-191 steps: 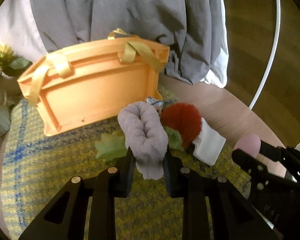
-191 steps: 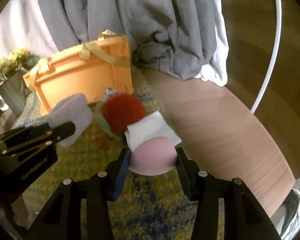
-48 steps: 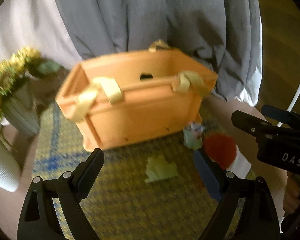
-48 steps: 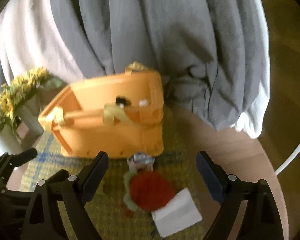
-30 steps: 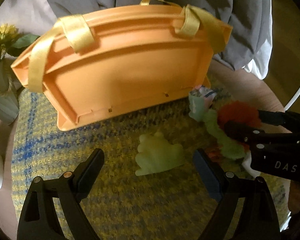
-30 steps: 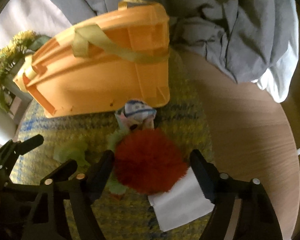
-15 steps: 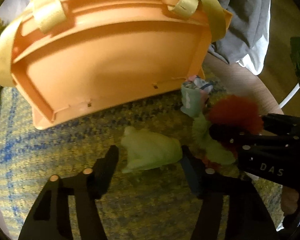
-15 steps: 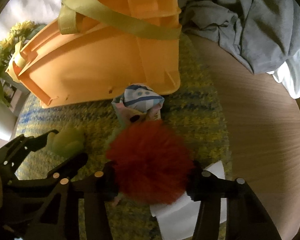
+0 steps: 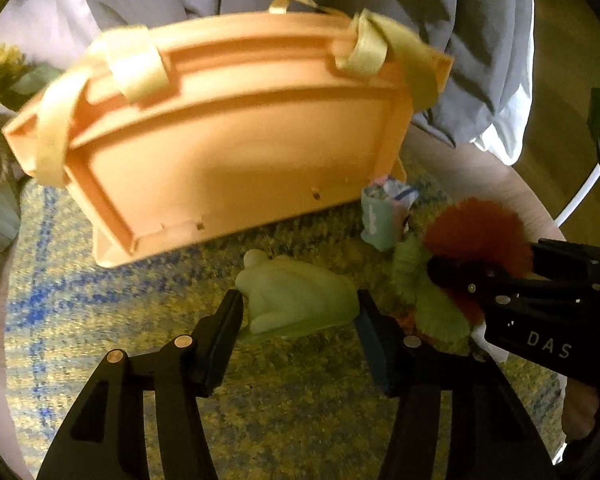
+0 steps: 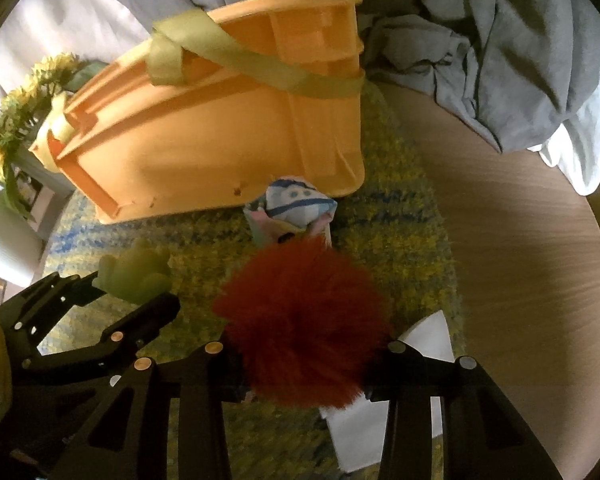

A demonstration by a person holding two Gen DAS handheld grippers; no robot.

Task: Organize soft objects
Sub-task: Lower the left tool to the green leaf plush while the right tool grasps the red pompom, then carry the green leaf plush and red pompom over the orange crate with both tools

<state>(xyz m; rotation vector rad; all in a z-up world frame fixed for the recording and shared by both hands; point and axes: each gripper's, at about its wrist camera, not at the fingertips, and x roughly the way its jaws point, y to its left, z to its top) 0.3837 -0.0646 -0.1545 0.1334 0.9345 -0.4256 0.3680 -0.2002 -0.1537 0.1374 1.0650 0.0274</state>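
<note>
Two hand-held grippers work side by side over a yellow-and-blue woven mat (image 9: 100, 320) on a round wooden tabletop (image 10: 520, 240), each taking one soft item for the orange basket (image 9: 228, 152) that stands just behind.

The left hand-held gripper (image 9: 298, 316) pinches a pale green frog-shaped toy (image 9: 296, 300) resting on the mat, its pads against the toy's two flanks. The right hand-held gripper (image 10: 300, 364) is closing on a red furry pompom (image 10: 304, 320), whose fluff bulges between the jaws; the pompom lies partly over a white folded cloth (image 10: 428, 340). A small blue-and-white patterned bundle (image 10: 296, 204) waits at the basket's foot, touching its lower edge. Paired grasps like these suggest both items are meant to be lifted together into the basket.

A second ago both sets of jaws stood wide, straddling the frog and the pompom without touching them. Several seconds ago they carried a grey rolled towel and a pink ball instead, neither of which is in view now.
</note>
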